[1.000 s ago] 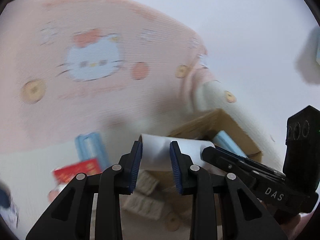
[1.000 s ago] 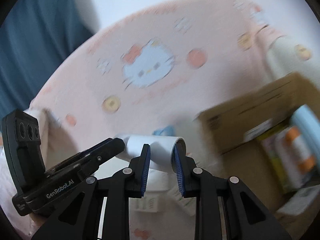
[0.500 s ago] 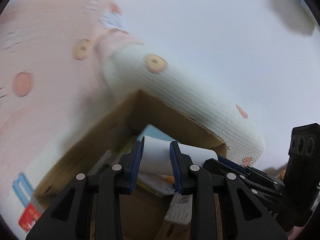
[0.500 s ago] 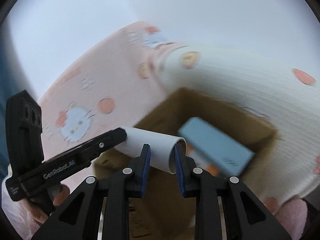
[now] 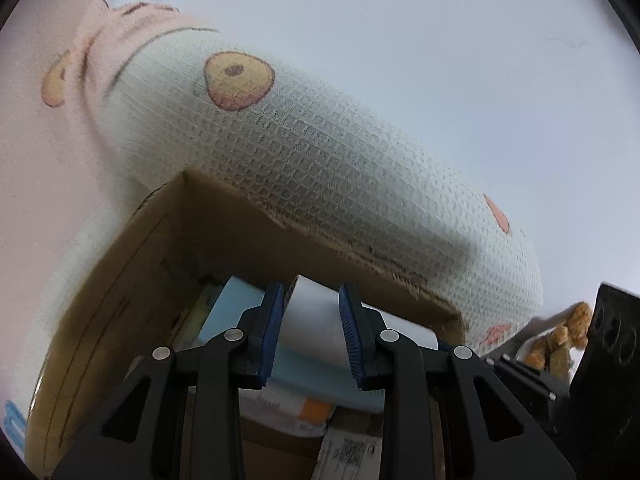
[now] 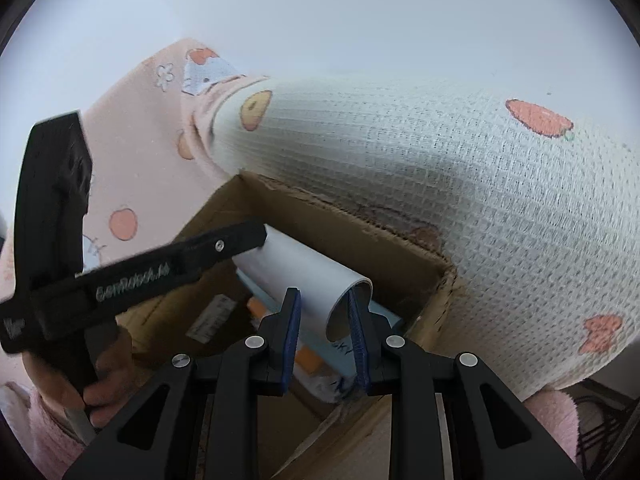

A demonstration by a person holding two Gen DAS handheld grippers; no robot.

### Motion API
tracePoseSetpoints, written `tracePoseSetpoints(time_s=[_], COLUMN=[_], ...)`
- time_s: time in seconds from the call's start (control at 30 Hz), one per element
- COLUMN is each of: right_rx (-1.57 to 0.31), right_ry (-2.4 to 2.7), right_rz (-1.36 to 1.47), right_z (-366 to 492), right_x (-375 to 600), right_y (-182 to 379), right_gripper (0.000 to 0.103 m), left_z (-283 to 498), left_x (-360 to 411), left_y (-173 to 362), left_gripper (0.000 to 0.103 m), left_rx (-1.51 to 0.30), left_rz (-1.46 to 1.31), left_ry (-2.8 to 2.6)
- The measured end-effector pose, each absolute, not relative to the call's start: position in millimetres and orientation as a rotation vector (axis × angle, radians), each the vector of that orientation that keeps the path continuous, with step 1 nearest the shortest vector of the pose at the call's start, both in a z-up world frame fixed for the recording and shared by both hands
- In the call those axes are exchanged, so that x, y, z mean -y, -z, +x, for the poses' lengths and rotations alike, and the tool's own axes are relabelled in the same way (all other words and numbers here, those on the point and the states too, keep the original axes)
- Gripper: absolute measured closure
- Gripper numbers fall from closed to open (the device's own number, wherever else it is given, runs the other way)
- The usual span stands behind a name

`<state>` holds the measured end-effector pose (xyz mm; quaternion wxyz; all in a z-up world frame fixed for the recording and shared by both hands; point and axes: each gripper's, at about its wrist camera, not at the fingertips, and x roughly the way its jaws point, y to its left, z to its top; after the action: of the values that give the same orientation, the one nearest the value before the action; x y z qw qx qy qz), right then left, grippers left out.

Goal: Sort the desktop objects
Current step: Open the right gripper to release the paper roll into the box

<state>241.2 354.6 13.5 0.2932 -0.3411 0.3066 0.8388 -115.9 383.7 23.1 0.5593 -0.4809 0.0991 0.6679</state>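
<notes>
Both grippers have carried the white tube (image 6: 304, 272) from the pink cloth to above the cardboard box (image 6: 372, 240). Left gripper (image 5: 312, 332) clamps its left end, right gripper (image 6: 324, 336) its open right end.

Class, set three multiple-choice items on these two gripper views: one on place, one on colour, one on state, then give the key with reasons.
1. Where is the white paper roll?
A. Above the open cardboard box
B. On the floor
C. On a shelf

2. What colour are the gripper pads?
A. Red
B. Blue
C. Green

3. How is the roll held?
A. By the left gripper only
B. By the right gripper only
C. By both, one at each end

Key: 1 A, box contents lie beneath it; 2 B, both views show blue pads; 3 C, each gripper clamps one end.
</notes>
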Motion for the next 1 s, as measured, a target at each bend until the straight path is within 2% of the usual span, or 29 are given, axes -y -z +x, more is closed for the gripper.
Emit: tracePoseSetpoints(time_s=[0.13,0.2,0.27,0.3,0.43,0.5,0.53,0.57,0.7,1.0], right_rx=[-0.785,-0.811,-0.808,-0.810,-0.811,-0.774,-0.748,-0.722,-0.726,-0.682], right_ry=[-2.182,-2.160,-2.170,-2.172,-2.199,-2.205,-2.211,-2.225,-2.272,-2.332], right_rz=[-0.933,-0.964,-0.955,-0.955,-0.941,-0.925,-0.918,-0.911,-0.912,-0.952], right_z=[238.9,238.9,238.9,238.8,239.4,242.0,243.3,244.4,247.8,247.9], right_x=[-364.3,-370.0,-371.7,-371.9,-369.0,-362.3,-358.3,-353.7,-338.7,-290.1], right_y=[-7.8,-1.8,-0.9,-0.7,-5.1,-11.6,-15.4,-19.7,-31.3,-47.2], right_gripper=[0.081,0.081,0.081,0.080,0.062,0.049,0.039,0.036,0.036,0.035], left_z=[-115.4,-114.7,-113.8,-113.3,-110.7,-110.6,-107.8,-104.8,-93.8,-93.7], left_x=[-399.0,-401.7,-400.5,-396.9,-380.6,-371.1,-362.6,-359.5,-321.7,-239.4], left_y=[-12.2,-9.6,-9.8,-12.9,-31.3,-40.2,-46.7,-49.7,-61.0,-80.2], left_gripper=[0.071,0.067,0.052,0.050,0.048,0.047,0.046,0.046,0.043,0.039], left_rx=[-0.236,-0.228,-0.232,-0.228,-0.191,-0.182,-0.190,-0.196,-0.209,-0.110], left_rz=[-1.171,-1.178,-1.182,-1.163,-1.095,-1.069,-1.044,-1.028,-0.979,-0.952], left_ry=[-1.549,-1.550,-1.578,-1.609,-1.656,-1.686,-1.726,-1.747,-1.854,-1.982])
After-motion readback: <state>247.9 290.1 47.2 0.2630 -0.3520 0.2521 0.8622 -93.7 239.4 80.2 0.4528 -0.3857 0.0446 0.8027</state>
